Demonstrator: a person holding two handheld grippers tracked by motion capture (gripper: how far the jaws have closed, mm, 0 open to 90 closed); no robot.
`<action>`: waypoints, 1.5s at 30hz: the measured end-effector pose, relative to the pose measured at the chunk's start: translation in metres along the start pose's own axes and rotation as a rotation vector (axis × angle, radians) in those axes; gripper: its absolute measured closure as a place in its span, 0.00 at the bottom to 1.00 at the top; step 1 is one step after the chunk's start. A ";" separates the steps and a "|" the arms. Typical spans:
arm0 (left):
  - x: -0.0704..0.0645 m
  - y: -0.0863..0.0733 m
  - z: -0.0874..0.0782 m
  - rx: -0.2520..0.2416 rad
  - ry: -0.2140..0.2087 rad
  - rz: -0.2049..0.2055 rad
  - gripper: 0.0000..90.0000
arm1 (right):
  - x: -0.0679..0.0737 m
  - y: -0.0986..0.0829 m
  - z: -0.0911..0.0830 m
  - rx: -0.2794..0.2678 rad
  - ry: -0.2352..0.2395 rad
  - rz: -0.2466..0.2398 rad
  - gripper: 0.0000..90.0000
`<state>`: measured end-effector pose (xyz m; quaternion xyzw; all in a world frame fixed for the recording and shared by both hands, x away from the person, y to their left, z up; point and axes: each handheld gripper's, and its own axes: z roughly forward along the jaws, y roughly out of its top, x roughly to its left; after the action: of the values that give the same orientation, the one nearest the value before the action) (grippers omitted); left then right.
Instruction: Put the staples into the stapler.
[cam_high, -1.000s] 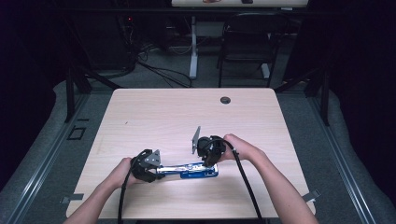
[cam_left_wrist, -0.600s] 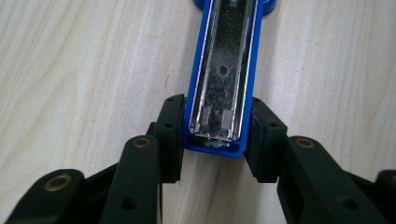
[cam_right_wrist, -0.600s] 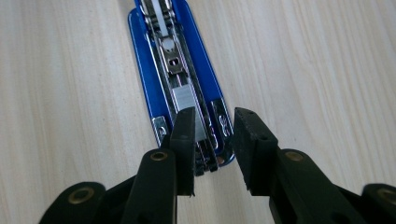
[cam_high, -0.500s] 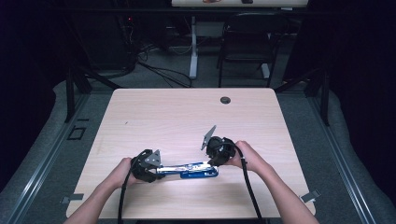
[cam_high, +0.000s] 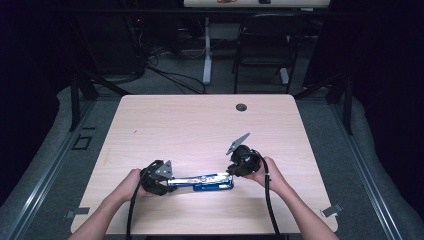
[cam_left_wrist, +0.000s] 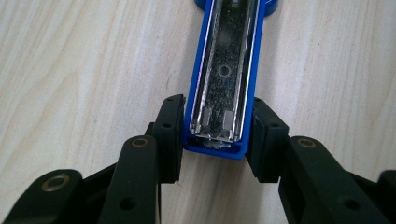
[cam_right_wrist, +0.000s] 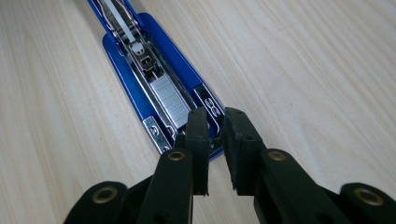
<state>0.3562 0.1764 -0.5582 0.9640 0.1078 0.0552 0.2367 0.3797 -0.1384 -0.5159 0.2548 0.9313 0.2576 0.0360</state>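
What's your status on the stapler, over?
Left gripper jaws clamp open stapler's top arm. Right gripper nearly shut, empty, over staple strip. Nothing in the way.

One blue stapler (cam_high: 202, 181) lies opened flat on one wooden table (cam_high: 200, 125). Two grippers flank the stapler: the left gripper (cam_high: 159, 179) at its one end, the right gripper (cam_high: 235, 167) at the other. One block of staples (cam_right_wrist: 169, 103) (silvery) sits in the stapler.

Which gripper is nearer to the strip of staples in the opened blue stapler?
Right. The right gripper hovers over the staples at that end of the stapler. The left gripper clamps the opposite end.
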 end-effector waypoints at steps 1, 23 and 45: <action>0.000 0.000 0.000 0.000 0.000 0.000 0.69 | 0.000 0.000 0.001 -0.002 -0.001 0.007 0.91; 0.001 0.001 -0.008 -0.027 -0.008 0.026 0.70 | 0.002 -0.005 0.007 -0.002 0.006 0.062 0.93; -0.004 0.009 -0.018 -0.026 0.041 0.061 0.69 | 0.027 0.021 0.011 -0.080 -0.005 -0.030 0.95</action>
<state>0.3510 0.1757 -0.5389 0.9623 0.0827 0.0837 0.2453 0.3675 -0.1046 -0.5137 0.2400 0.9239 0.2933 0.0524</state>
